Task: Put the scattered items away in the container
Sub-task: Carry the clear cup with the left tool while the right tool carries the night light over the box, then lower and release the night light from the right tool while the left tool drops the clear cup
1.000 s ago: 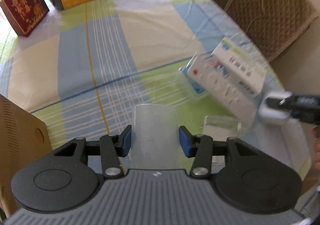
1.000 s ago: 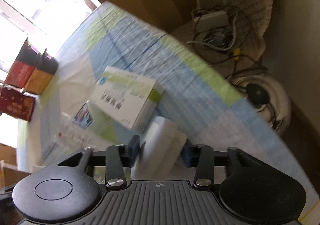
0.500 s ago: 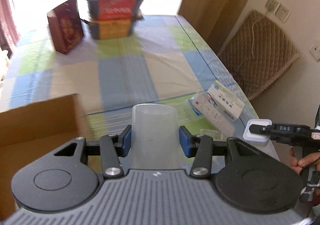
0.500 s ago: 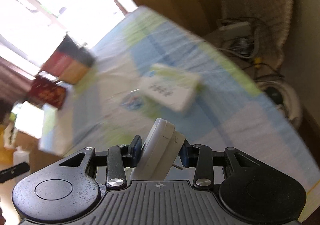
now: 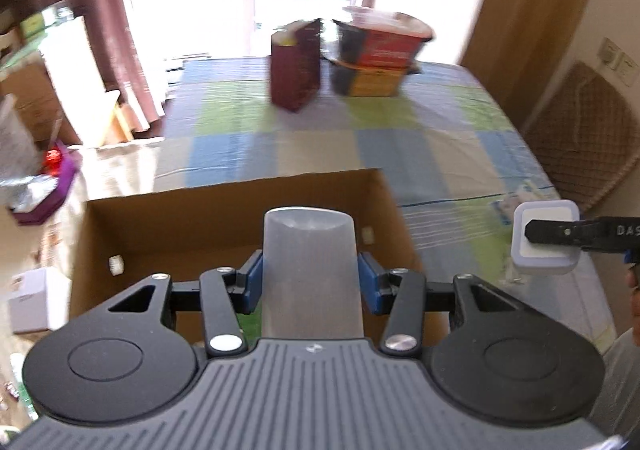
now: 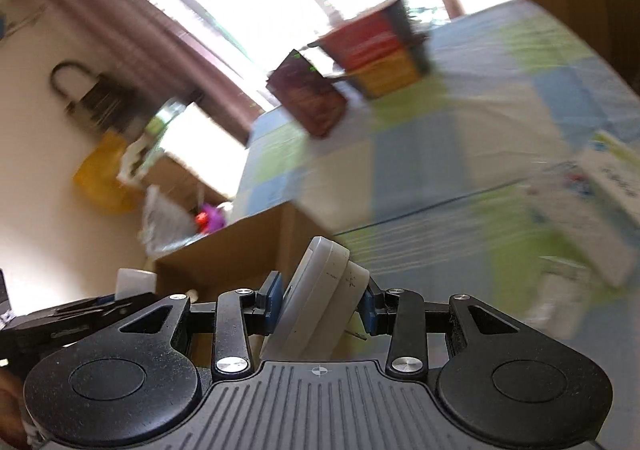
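Hand-held grippers [image 5: 310, 282] now over cardboard box [image 5: 224, 209].

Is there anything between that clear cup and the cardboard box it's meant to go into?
Nothing visible. The left gripper holds the clear cup right over the open cardboard box, whose top is uncovered; only a few small items show inside.

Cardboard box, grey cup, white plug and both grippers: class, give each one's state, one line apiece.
Brown cardboard box: open-topped.
Translucent grey plastic cup: gripped, above the box.
White square plug adapter: gripped, outside the box.
Left gripper: shut on the cup.
Right gripper: shut on the adapter.
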Motion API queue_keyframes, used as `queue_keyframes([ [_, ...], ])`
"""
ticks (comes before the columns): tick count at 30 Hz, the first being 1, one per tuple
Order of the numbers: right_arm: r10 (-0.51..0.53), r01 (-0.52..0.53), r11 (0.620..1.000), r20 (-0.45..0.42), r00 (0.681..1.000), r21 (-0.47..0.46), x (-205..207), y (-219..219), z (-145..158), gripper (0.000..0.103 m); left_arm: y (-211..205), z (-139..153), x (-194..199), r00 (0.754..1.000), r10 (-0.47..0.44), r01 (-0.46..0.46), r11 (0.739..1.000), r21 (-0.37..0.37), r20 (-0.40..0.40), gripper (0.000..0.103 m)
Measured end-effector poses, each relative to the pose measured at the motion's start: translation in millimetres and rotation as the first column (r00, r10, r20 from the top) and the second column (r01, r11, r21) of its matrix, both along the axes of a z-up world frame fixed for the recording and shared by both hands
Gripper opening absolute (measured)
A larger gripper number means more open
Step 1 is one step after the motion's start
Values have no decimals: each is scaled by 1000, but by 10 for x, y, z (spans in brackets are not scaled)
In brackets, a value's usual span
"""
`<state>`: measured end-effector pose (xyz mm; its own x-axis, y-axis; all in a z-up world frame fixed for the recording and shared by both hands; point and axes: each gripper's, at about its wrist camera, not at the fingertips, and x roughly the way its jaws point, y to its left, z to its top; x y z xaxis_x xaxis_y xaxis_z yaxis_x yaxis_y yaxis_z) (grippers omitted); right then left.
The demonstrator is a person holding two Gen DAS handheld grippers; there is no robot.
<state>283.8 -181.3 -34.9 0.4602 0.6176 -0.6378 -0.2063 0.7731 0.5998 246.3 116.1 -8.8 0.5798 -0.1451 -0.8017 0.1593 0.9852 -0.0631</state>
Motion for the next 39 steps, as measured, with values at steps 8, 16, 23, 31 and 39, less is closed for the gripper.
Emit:
queue_keyframes([
  [8, 152, -152, 988, -1, 988, -26, -60, 797, -32, 41, 572, -80, -153, 997, 69, -68, 997, 43, -22, 43],
  [16, 308, -309, 923, -40, 951, -229, -56, 1471, -323, 41, 948, -394, -97, 990, 111, -104, 991, 82, -86, 43],
  [23, 454, -435, 763, -83, 887, -478, -61, 1812, -511, 41, 1115, -650, 4, 985, 106, -90, 989, 117, -138, 43],
  [31, 576, -554, 538, -203, 792, -635, -115, 2047, -704, 41, 1147, -805, 51, 981, 99, -80, 990, 116, -170, 43],
  [39, 581, -608, 447, -304, 755, -656, -115, 2147, -1001, 41, 1153, -874, 88, 979, 94, -75, 991, 108, -182, 43],
])
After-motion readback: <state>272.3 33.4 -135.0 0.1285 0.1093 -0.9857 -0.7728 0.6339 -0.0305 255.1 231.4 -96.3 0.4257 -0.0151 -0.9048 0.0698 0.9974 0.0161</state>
